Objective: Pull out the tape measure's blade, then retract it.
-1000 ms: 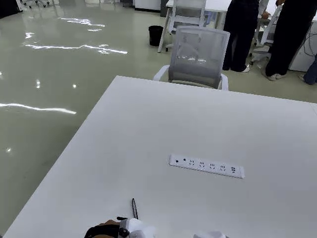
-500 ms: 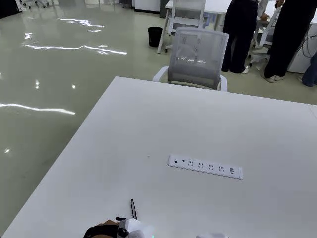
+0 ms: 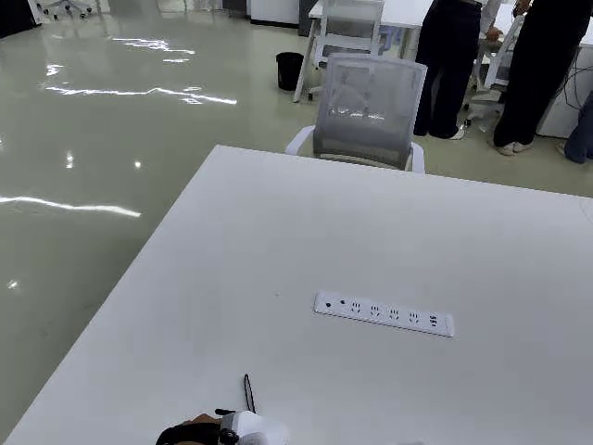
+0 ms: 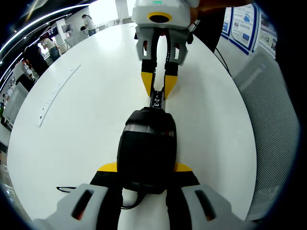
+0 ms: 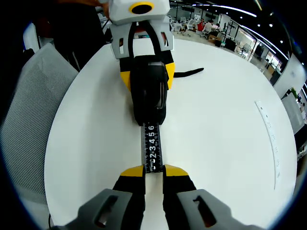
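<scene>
Left gripper (image 4: 146, 166) is clamped around the black tape measure case (image 4: 146, 148), which sits between its jaws down on the white table (image 4: 86, 120). Facing it head-on, the right gripper (image 5: 153, 171) pinches the tip of the blade (image 5: 152, 143), which is out only a short way from the case mouth. The blade's long axis runs straight from one gripper to the other, so extending it likely means drawing the right gripper back along that line.
</scene>
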`<state>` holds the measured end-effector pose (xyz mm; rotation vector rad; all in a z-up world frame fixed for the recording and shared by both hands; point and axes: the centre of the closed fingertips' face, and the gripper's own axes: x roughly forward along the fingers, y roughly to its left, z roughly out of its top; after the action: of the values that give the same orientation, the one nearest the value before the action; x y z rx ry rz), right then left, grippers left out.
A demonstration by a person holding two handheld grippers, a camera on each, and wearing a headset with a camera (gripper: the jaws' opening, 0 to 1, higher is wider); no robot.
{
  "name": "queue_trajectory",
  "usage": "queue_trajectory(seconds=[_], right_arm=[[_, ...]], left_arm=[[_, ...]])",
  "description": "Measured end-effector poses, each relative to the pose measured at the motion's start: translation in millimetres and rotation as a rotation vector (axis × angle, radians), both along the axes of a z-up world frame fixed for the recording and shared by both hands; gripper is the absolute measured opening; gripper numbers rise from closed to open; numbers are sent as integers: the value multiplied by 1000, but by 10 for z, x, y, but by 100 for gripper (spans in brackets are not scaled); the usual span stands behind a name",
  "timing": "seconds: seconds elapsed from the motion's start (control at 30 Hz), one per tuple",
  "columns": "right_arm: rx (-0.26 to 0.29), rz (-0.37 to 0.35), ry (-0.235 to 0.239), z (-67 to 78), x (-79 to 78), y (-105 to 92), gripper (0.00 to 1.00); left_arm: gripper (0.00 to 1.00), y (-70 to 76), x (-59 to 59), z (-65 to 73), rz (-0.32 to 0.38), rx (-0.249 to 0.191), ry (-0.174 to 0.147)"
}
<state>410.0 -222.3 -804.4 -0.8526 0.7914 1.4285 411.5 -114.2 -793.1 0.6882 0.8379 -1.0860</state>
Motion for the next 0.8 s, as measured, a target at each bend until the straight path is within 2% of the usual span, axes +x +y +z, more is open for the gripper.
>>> queue_trajectory(seconds=[0.33, 0.63, 0.8], right_arm=[[-7, 11, 2, 11, 24, -38, 11], [-20, 8, -5, 21, 45, -174, 11], [-21, -3, -3, 10, 45, -217, 11]], left_arm=[[31, -2, -2, 10, 1, -6, -4], [30, 0, -11, 14, -10, 7, -13], [30, 7, -11, 9, -15, 15, -7]])
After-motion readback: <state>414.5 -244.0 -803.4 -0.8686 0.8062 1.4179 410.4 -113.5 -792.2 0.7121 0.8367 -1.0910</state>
